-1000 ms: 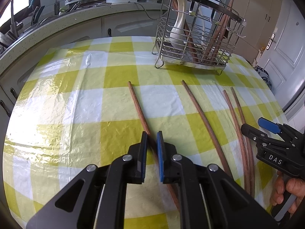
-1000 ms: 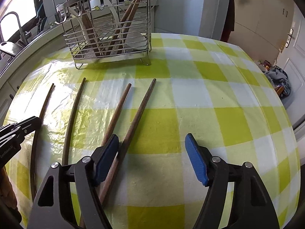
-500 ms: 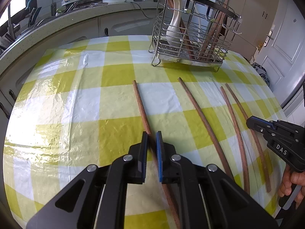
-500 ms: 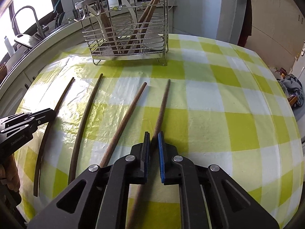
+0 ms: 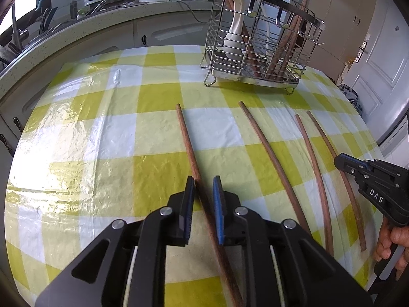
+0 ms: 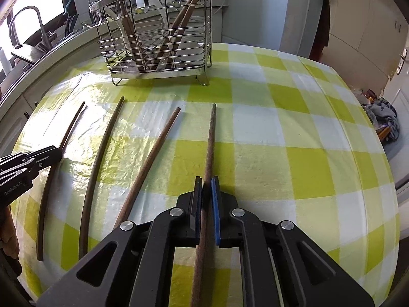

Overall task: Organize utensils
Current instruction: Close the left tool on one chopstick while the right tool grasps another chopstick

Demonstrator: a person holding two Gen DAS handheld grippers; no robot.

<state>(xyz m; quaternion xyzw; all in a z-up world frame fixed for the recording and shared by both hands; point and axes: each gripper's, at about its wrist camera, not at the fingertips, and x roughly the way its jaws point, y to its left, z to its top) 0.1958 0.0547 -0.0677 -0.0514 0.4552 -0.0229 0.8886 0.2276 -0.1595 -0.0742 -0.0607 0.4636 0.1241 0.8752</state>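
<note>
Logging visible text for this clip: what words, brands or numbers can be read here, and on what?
"DAS": white letters on the right tool, left wrist view.
"304", stamped on the rack rim; marks beside it too small to read.
"GenRobot.AI", roughly: faint print on the left tool, right wrist view.

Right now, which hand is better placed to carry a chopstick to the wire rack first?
Probably right. The right gripper has its jaws closed on the rightmost chopstick, lined up with the rack. The left gripper straddles the leftmost chopstick, but a gap shows beside it.
</note>
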